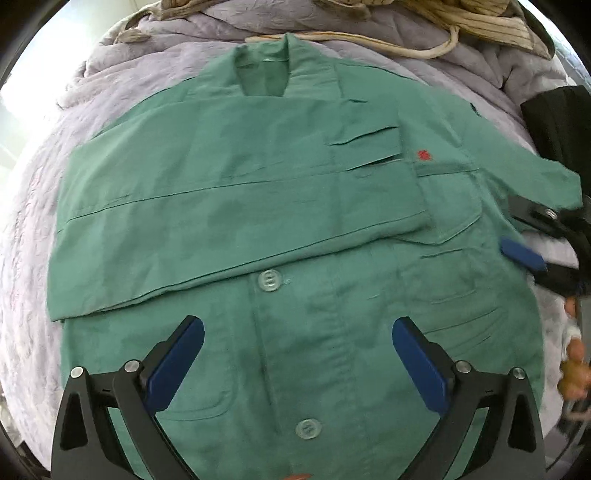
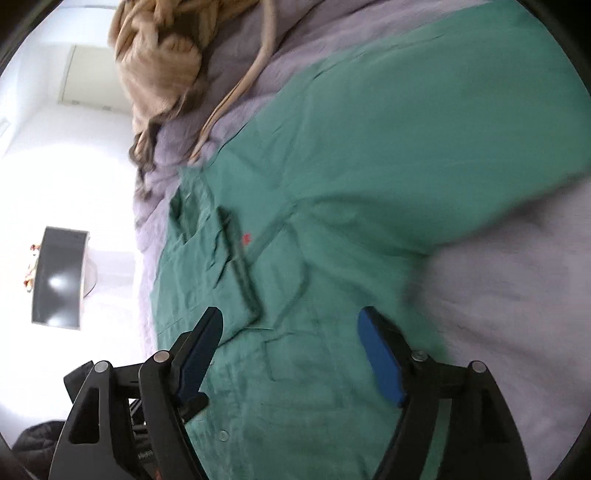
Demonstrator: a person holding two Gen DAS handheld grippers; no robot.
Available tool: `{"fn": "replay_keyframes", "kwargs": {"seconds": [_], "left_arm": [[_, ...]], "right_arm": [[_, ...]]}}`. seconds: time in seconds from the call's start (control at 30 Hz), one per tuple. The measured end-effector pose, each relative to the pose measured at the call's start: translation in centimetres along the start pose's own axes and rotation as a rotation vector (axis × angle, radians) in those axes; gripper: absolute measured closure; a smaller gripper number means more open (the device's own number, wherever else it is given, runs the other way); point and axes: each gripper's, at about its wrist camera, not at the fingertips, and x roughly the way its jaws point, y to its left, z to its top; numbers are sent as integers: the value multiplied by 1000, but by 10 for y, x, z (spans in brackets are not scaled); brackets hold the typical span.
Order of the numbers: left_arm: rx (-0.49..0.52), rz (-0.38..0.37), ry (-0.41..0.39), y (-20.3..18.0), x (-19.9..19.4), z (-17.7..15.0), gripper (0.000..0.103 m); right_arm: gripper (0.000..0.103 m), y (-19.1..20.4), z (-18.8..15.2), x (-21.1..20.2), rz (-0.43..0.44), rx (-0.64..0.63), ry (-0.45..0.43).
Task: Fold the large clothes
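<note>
A green button-up jacket (image 1: 280, 206) lies flat, front up, on a lilac bedspread (image 1: 29, 236). Its left sleeve (image 1: 207, 214) is folded across the chest; the other sleeve (image 1: 532, 166) stretches to the right. My left gripper (image 1: 297, 328) is open and empty, hovering above the button placket near the hem. My right gripper (image 2: 290, 325) is open and empty, tilted sideways over the chest pocket area of the jacket (image 2: 332, 184). It also shows at the right edge of the left wrist view (image 1: 532, 236), beside the outstretched sleeve.
A beige striped garment (image 1: 461, 18) with a cord lies at the far end of the bed; it also shows in the right wrist view (image 2: 155, 62). A dark item (image 1: 561, 122) sits at the right. A black screen (image 2: 59, 277) hangs on the white wall.
</note>
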Motion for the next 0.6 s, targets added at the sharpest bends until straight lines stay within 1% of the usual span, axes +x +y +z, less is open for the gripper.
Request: {"fn": "replay_keyframes", "kwargs": {"seconds": [0.07,0.1,0.17,0.27,0.33,0.37,0.43,0.47,0.6], "left_arm": [[10,-7,2,-8,2,7,1],[14,-6,0,-12,3,9,1],[23,-7,2,-20,6,15,1],[13,-22,31,-30,15,25,1],[5,-56,58,-39,23,25,1],[6,-69,68,-43,27,27,1],[13,-65,64,-49,30,29,1],[17,-66,63,-55,31,28,1],[13,-76,55,-76,36,32,1]], "right_arm": [[21,-12,0,-16,-37,24,-26],[19,-22,1,-28,-82,51,-52],[18,-38,5,-45,-116,106,-90],[18,-77,12,-79,-115,231,-170],[18,-96,17,-98,-153,266,-226],[18,-103,19,-105,-155,281,-243],[18,-123,26,-120,-120,335,-275],[18,-133,30,-126,-120,364,-283],[19,-155,49,-142,-149,375,-344]]}}
